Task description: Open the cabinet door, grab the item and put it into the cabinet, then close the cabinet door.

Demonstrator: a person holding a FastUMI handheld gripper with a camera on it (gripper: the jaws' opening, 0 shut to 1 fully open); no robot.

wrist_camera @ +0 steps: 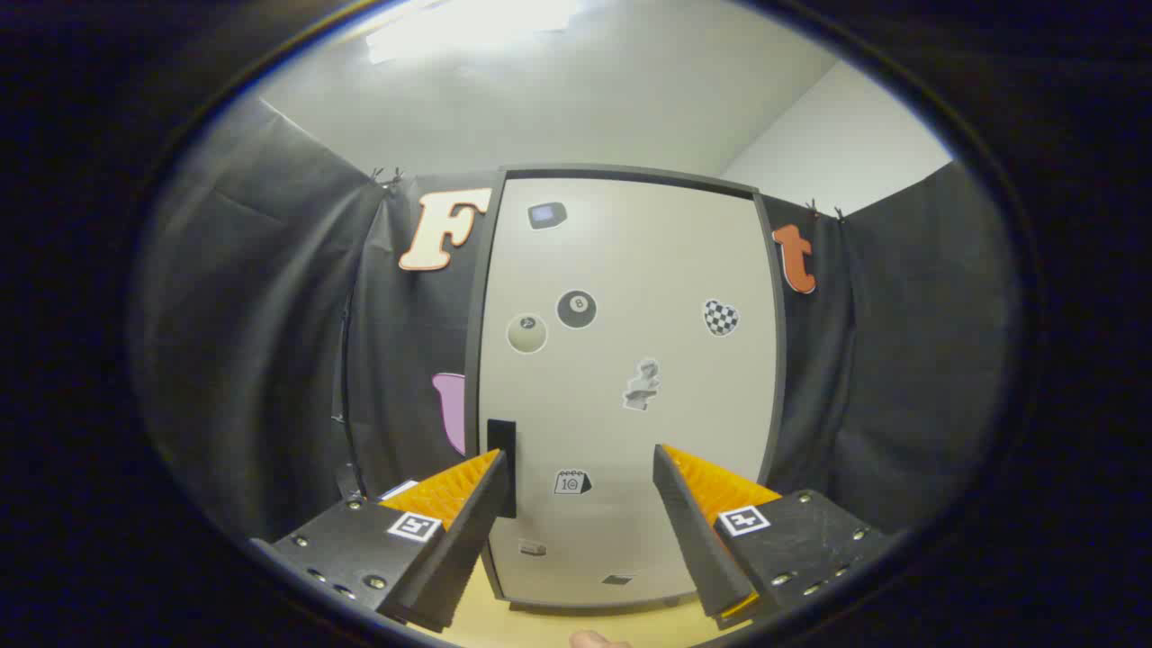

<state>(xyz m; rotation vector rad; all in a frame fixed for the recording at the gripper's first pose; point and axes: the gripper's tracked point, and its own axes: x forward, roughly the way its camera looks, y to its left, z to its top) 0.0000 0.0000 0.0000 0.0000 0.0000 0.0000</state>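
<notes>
Gripper (580, 463): fingers apart, holding nothing, aimed at the cabinet (630, 378). Cabinet stands on the table (540, 625), directly ahead at 12 o'clock; door (684, 252) shut, pale, with a dark frame. Dark handle (501, 468) on the door's left edge, at 11 o'clock from the gripper, just beside the left fingertip; contact cannot be determined. Stickers on the door: black ball (576, 309), pale ball (526, 333), checkered heart (720, 317), small figure (642, 385). Item to be stored: location cannot be determined.
</notes>
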